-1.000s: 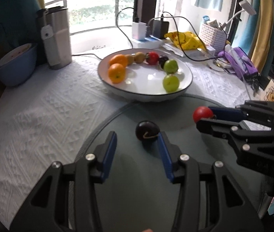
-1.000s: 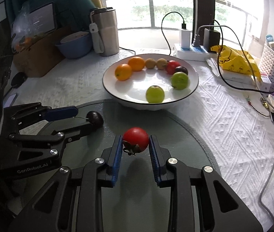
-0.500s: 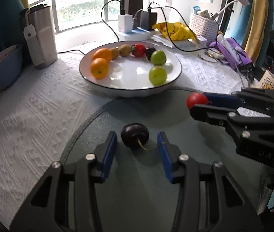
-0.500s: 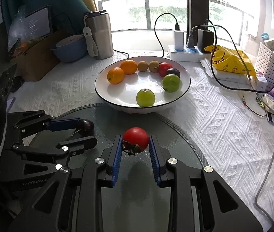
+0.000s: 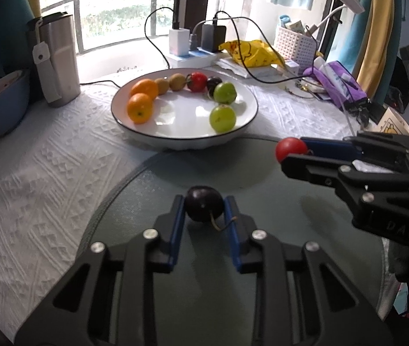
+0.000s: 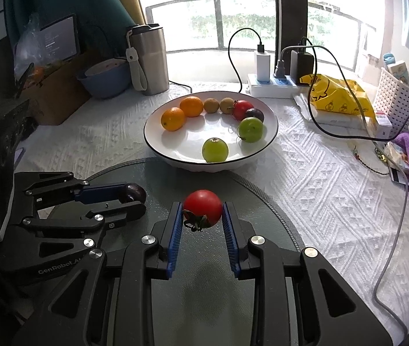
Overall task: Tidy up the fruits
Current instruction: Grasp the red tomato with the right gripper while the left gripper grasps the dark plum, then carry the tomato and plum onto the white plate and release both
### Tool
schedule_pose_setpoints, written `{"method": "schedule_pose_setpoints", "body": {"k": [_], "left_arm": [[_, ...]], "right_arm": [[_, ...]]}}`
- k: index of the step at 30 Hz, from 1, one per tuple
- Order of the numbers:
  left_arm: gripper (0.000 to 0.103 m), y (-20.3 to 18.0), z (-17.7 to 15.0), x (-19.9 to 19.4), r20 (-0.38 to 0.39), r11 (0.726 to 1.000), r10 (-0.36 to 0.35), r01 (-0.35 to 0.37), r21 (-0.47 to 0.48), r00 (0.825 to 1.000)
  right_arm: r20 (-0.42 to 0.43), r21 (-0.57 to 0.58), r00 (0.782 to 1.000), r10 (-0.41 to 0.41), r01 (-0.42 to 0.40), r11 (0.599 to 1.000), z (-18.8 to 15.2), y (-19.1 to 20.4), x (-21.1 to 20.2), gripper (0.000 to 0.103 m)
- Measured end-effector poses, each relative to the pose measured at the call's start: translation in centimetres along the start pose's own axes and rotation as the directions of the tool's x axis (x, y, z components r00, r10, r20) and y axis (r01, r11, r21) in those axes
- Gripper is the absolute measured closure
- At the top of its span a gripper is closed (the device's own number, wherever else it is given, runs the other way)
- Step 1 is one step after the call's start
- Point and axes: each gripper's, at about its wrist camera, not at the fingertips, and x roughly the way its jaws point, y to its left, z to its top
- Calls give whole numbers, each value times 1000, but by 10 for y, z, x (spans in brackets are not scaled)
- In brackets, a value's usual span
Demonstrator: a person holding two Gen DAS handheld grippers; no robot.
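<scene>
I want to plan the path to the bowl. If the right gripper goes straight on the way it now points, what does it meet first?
Probably the near rim of the white bowl. The right gripper, shut on the red tomato, points at it across the dark glass disc. Depth is unclear; being angled downward, it may touch the disc first.

Both claws clamped, angled downward

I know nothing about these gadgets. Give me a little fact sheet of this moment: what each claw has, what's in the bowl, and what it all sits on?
left gripper: shut on the dark plum
right gripper: shut on the red tomato
white bowl: two oranges, two kiwis, one tomato, one dark plum, two green fruits
under the grippers: round grey mat
table cover: white textured cloth
behind the bowl: steel tumbler, power strip
</scene>
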Motion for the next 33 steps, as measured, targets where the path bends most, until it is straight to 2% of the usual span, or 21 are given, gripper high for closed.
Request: {"method": "schedule_pose_setpoints", "body": {"k": [17, 33], "left_arm": [[74, 11, 20, -48, 131, 997, 53, -45, -59, 990], [74, 12, 54, -41, 172, 997, 56, -47, -57, 984]], "right_arm": [[59, -27, 998, -8, 10, 1000, 13, 1, -23, 73], [94, -38, 996, -13, 17, 999, 37, -15, -23, 73]]}}
